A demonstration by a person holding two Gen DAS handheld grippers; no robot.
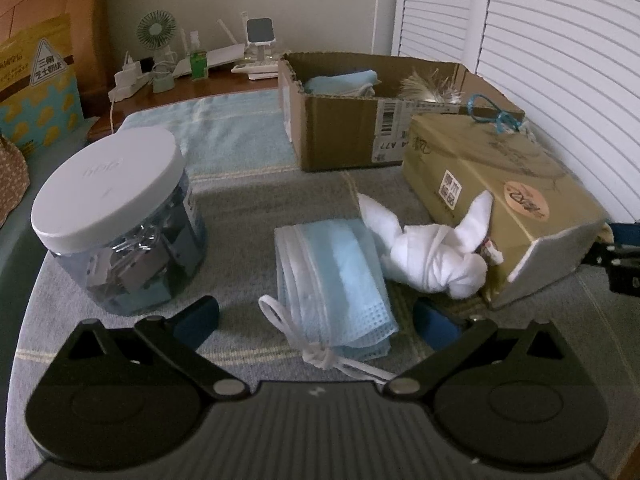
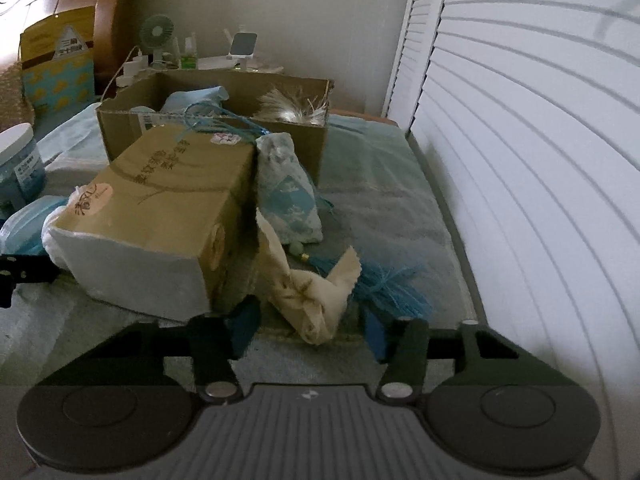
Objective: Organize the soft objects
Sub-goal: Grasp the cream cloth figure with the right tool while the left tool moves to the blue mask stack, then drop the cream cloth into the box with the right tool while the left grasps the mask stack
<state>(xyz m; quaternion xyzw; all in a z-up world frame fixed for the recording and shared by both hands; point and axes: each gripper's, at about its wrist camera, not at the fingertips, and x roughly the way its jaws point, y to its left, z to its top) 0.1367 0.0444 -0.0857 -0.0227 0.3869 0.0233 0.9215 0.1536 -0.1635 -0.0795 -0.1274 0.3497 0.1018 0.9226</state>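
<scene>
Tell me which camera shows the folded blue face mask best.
The left wrist view: the blue face mask lies whole and close, between the open left claw fingers. The right wrist view catches only its edge at the far left.

The open cardboard box (image 1: 340, 132) is showing a white shipping label with a barcode on its front face, and the characters "A77" are reading upside down near its bottom edge. The tissue pack (image 1: 500, 200) is carrying a small white label with Chinese characters and a round peach sticker with a handwritten-style mark; neither is reading clearly. In the right wrist view its top is bearing lines of brown Chinese characters, too blurred to make out. The yellow bag (image 1: 38, 80) is displaying a triangular sign with Chinese characters, also unclear. Embossed lettering is sitting on the jar's white lid (image 1: 108, 184), illegible.
</scene>
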